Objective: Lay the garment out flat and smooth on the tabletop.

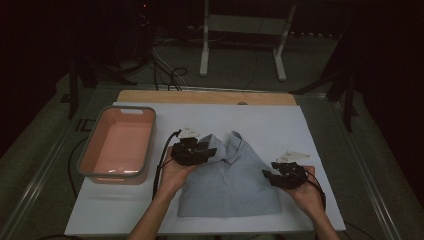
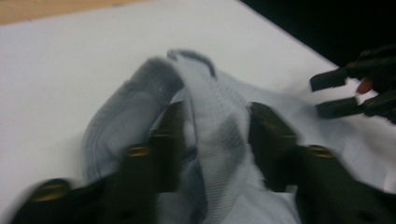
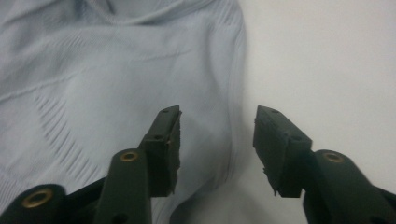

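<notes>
Left tool (image 2: 212, 135) has a raised, ribbed fold of the pale blue knit garment (image 1: 235, 180) between its part-open jaws; whether the pads bite, I cannot tell. Right tool (image 3: 217, 135) hangs released, jaws astride the garment's side edge. The garment lies centre frame on the white bench (image 1: 280, 120), long axis running bottom to top, bunched end up.

In the left gripper view, motion blur softens the left gripper (image 2: 217, 140) and the bunched fold of the light blue garment (image 2: 210, 121) between its jaws; pad contact cannot be told. The frame's right edge cuts off the right gripper (image 2: 338, 95) at upper right
</notes>
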Available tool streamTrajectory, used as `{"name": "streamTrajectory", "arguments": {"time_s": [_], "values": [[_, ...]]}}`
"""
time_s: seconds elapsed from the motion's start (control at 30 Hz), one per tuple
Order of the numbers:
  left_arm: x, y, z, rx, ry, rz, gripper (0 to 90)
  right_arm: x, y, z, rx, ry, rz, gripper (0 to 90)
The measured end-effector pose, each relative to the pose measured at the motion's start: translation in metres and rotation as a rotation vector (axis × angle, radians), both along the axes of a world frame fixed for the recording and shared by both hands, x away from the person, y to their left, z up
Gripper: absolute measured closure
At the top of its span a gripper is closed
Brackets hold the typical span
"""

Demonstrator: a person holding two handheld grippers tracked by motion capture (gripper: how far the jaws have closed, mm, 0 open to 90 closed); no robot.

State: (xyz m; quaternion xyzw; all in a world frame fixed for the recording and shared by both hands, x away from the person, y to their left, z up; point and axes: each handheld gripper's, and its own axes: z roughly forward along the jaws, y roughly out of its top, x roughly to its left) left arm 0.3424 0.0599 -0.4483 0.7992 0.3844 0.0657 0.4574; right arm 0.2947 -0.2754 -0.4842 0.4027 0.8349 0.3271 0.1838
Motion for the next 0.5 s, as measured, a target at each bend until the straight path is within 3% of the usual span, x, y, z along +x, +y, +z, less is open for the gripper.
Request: {"name": "streamTrajectory", "arguments": {"time_s": [0.07,0.17,0.4,0.47,0.5], "values": [[0.002,0.0,0.0,0.028,-0.013,0.013,79.8,-0.002,0.0,-0.001,-0.004,0.008,0.007,55.4],[0.006,0.005,0.003,0.047,-0.038,0.071,87.4,-0.003,0.0,-0.002,-0.006,0.017,0.015,56.5],[0.022,0.028,0.013,0.062,-0.075,0.273,88.6,-0.005,0.0,0.0,0.012,0.014,0.023,54.2],[0.024,0.031,0.012,0.056,-0.076,0.314,86.3,-0.005,-0.001,0.001,0.015,0.009,0.018,52.9],[0.025,0.032,0.011,0.045,-0.07,0.319,79.2,-0.005,-0.002,0.002,0.016,0.004,0.016,52.3]]}}
